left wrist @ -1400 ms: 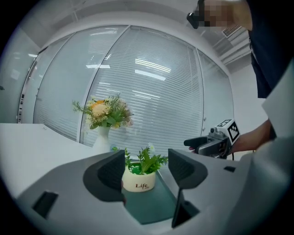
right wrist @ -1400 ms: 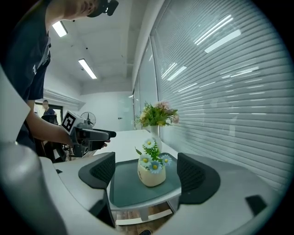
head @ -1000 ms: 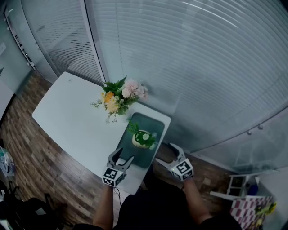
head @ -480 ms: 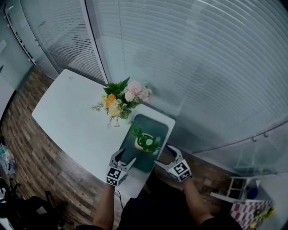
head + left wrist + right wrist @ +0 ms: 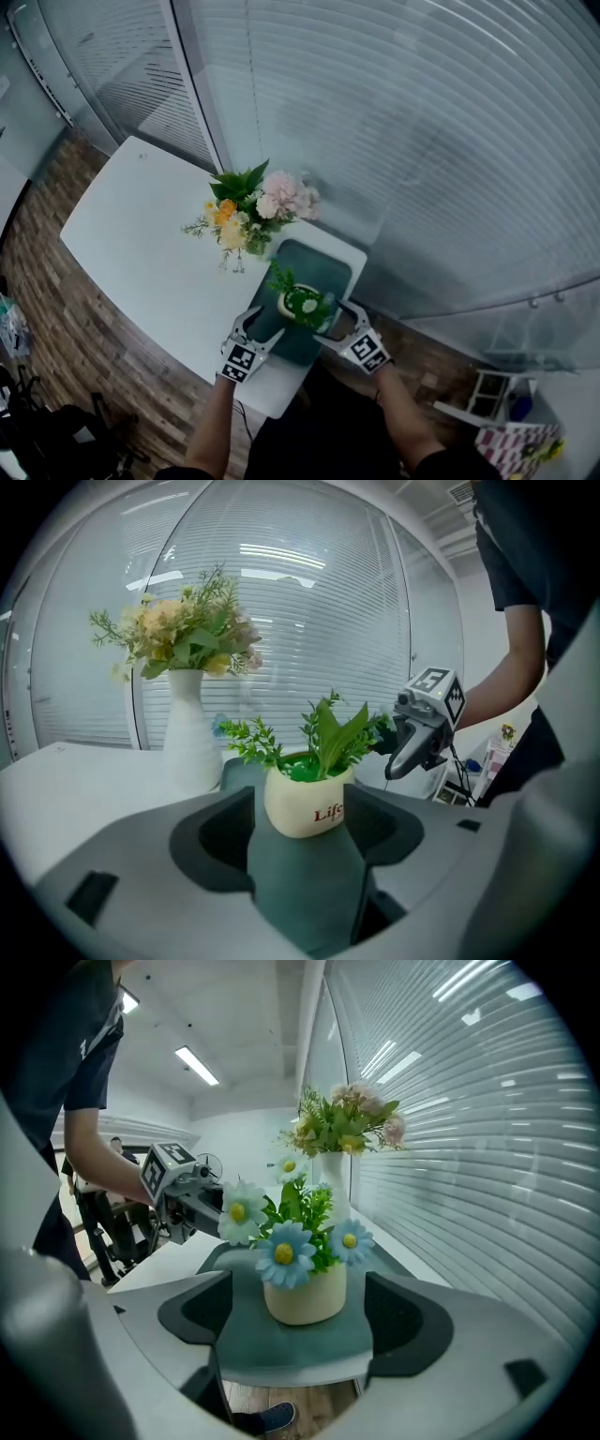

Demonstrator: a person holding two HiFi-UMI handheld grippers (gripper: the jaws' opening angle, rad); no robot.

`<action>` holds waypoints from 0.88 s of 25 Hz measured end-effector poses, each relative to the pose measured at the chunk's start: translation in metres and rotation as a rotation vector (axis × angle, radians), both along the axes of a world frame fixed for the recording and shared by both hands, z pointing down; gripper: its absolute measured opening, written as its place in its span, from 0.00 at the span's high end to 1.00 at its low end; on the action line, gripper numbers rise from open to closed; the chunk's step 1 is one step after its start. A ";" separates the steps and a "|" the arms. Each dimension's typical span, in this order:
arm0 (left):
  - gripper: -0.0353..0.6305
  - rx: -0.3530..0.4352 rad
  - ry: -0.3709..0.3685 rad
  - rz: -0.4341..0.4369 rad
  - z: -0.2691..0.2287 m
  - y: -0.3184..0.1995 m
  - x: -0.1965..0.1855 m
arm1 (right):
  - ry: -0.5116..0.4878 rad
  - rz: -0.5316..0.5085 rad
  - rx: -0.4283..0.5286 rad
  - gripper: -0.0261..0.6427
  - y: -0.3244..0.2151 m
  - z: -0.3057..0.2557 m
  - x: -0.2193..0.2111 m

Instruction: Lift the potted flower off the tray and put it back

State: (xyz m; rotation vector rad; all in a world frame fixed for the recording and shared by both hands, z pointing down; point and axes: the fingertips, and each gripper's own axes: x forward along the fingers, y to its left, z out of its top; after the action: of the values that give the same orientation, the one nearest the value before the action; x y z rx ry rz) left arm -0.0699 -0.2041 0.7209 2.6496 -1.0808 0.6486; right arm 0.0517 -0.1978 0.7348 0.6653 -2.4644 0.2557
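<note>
A small cream pot with green leaves and blue daisies, the potted flower (image 5: 301, 302) (image 5: 302, 802) (image 5: 304, 1293), stands on a dark green tray (image 5: 322, 265) (image 5: 300, 883) (image 5: 291, 1340) at the table's near right corner. My left gripper (image 5: 251, 326) (image 5: 298, 822) is open at the tray's left edge, its jaws either side of the pot and apart from it. My right gripper (image 5: 336, 322) (image 5: 298, 1312) is open at the tray's right edge, facing the pot without touching it.
A white vase of pink, yellow and green flowers (image 5: 251, 208) (image 5: 187, 742) (image 5: 333, 1171) stands just beyond the tray on the white table (image 5: 141, 244). A curved glass wall with blinds (image 5: 422, 141) runs behind. Wood floor (image 5: 56, 347) surrounds the table.
Both grippers have moved forward and closer to the tray, now flanking the pot. The pot has stayed on the tray.
</note>
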 end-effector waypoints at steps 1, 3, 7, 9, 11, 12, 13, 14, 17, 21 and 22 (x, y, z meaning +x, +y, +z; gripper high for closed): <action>0.53 0.000 -0.008 0.012 0.002 -0.002 0.003 | 0.006 -0.012 -0.002 0.36 -0.001 0.002 -0.001; 0.53 0.003 -0.031 0.044 0.006 -0.006 0.009 | 0.008 -0.030 -0.008 0.36 -0.003 0.007 -0.003; 0.53 0.000 -0.090 0.112 0.020 -0.009 0.016 | -0.012 -0.036 -0.019 0.35 -0.009 0.017 -0.008; 0.53 -0.005 -0.114 0.133 0.028 -0.008 0.016 | -0.009 -0.042 -0.027 0.35 -0.011 0.018 -0.010; 0.53 -0.011 -0.119 0.136 0.029 -0.011 0.013 | 0.004 -0.055 -0.030 0.35 -0.013 0.022 -0.013; 0.53 -0.015 -0.121 0.136 0.030 -0.013 0.012 | 0.003 -0.059 -0.027 0.35 -0.015 0.025 -0.015; 0.53 -0.018 -0.121 0.139 0.032 -0.015 0.011 | 0.000 -0.063 -0.023 0.35 -0.018 0.028 -0.017; 0.53 -0.023 -0.121 0.146 0.035 -0.016 0.011 | -0.005 -0.070 -0.018 0.35 -0.020 0.031 -0.019; 0.53 -0.041 -0.130 0.198 0.045 -0.011 0.016 | 0.020 -0.105 -0.027 0.35 -0.022 0.031 -0.023; 0.53 -0.049 -0.138 0.222 0.049 -0.011 0.021 | 0.025 -0.123 -0.049 0.35 -0.019 0.041 -0.028; 0.53 -0.048 -0.134 0.221 0.049 -0.014 0.022 | 0.024 -0.124 -0.047 0.35 -0.021 0.043 -0.029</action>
State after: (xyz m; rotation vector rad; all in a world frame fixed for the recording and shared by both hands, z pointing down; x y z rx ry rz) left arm -0.0480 -0.2177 0.7703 2.7400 -0.7971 0.8940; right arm 0.0227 -0.2184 0.7777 0.4908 -2.4573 0.2550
